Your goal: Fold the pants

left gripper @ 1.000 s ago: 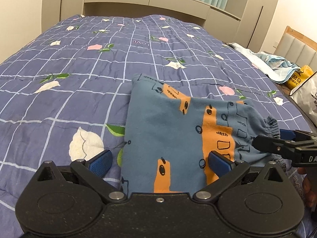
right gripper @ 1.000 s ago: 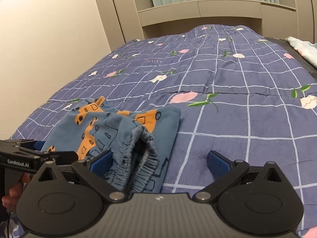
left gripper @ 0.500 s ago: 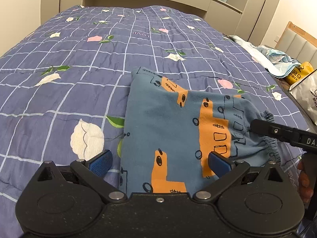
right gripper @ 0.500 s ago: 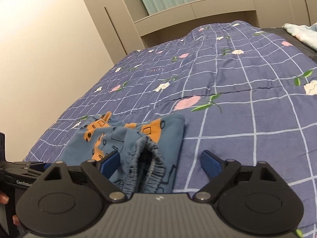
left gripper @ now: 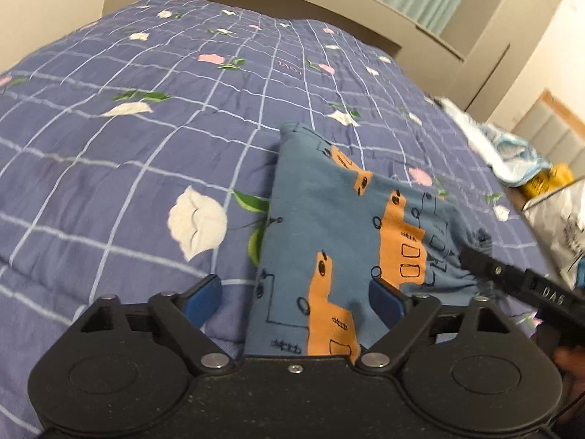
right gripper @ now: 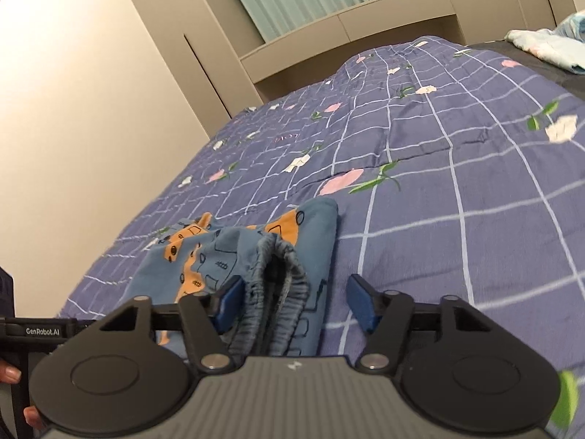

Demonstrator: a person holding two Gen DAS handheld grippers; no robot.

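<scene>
The folded blue pants (left gripper: 329, 241) with orange vehicle prints lie on the purple checked bedspread (left gripper: 128, 146). My left gripper (left gripper: 294, 298) is open, its jaws straddling the near left edge of the pants. In the right wrist view the pants (right gripper: 256, 248) show their gathered elastic waistband (right gripper: 281, 274) between the open jaws of my right gripper (right gripper: 294, 301). The right gripper also shows in the left wrist view (left gripper: 512, 278) at the waistband side. Neither gripper holds the cloth.
A light blue cloth pile (left gripper: 508, 150) and a yellow packet (left gripper: 548, 181) lie at the right of the bed, next to a white bag (left gripper: 563, 226). A beige headboard with shelf (right gripper: 365, 22) stands behind. A wall (right gripper: 73, 109) runs along the bed's left.
Both grippers have drawn back and tilted a little, with the views shifting. The pants stay folded in place. Both jaws stay open.
</scene>
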